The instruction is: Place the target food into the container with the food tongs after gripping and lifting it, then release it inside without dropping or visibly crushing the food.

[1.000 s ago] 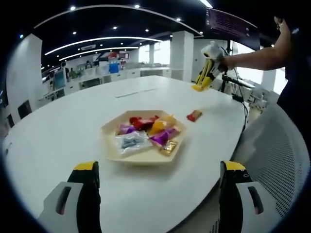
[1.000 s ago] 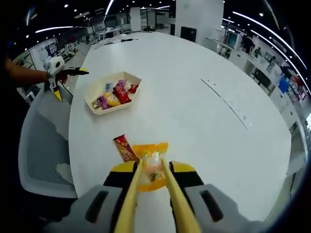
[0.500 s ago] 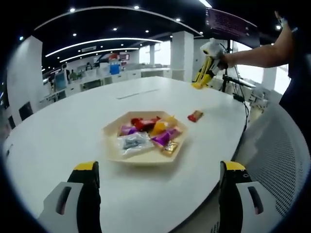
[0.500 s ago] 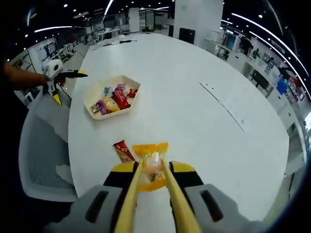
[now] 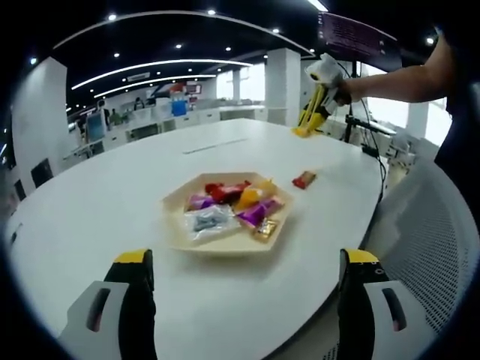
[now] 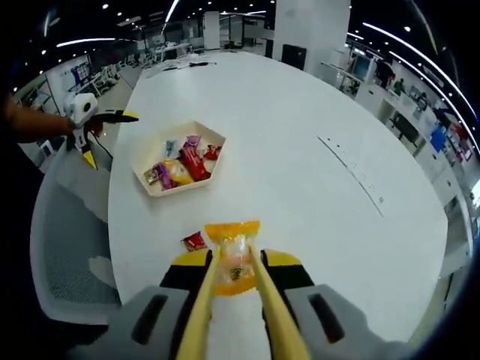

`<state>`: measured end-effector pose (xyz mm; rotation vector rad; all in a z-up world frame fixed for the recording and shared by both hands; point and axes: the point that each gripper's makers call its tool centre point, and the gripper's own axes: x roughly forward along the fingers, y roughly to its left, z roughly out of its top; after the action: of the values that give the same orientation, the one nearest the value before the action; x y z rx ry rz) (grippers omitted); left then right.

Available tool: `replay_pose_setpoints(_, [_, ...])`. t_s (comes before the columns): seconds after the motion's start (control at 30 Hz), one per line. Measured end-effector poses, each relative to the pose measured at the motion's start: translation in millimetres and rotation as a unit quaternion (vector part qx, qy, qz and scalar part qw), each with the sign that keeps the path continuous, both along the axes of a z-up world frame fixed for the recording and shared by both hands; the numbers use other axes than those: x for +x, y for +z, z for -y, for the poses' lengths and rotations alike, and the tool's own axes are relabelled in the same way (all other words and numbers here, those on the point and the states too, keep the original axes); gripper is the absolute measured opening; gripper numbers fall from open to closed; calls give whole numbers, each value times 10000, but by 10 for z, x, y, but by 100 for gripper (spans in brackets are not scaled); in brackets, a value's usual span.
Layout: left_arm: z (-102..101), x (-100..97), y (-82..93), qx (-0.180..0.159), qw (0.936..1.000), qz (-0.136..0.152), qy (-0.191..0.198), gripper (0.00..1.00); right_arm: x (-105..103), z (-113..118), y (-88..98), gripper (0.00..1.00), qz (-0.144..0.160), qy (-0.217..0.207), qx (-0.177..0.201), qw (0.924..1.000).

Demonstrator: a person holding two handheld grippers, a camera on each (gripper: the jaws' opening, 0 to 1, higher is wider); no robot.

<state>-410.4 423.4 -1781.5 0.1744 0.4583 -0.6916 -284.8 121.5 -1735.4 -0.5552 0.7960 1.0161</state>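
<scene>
Ahead of the left gripper [image 5: 241,281], whose jaws stand wide apart and empty, the hexagonal tray [image 5: 178,234] of wrapped sweets sits on the white table [image 5: 105,202]. Beyond it, the right gripper [image 5: 321,96] is held aloft.

Between the right gripper's [image 6: 234,264] yellow tongs [image 6: 201,315], clenched, sits an orange-wrapped snack [image 6: 234,255]; a red packet [image 6: 194,241] lies just left, the tray [image 6: 211,166] farther ahead.
</scene>
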Motion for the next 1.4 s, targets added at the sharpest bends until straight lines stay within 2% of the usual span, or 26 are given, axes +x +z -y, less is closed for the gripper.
replay_pose_setpoints(0.3, [-14,6,0,21,10000,6,27,99,12,-210,77,25,32,68,82,9999])
replay_pose_setpoints(0.6, [-19,-1,-45,17,9999,-108,29,100,29,-586,142,25,56,221,194,9996])
replay_pose_setpoints(0.97, [-42,9,-17,30,9999,-54,111,100,56,-1023,196,25,68,410,300,9987])
replay_pose_setpoints(1.1, [-58,21,-5,96,9999,28,124,100,21,-1194,235,25,38,496,363,9981])
replay_pose_setpoints(1.2, [-26,-11,-51,101,9999,-100,29,100,-21,-1332,220,25,44,657,289,9974])
replay_pose_setpoints(1.4, [-20,-10,-30,58,9999,-80,38,100,-83,-1593,202,25,-3,822,244,9963])
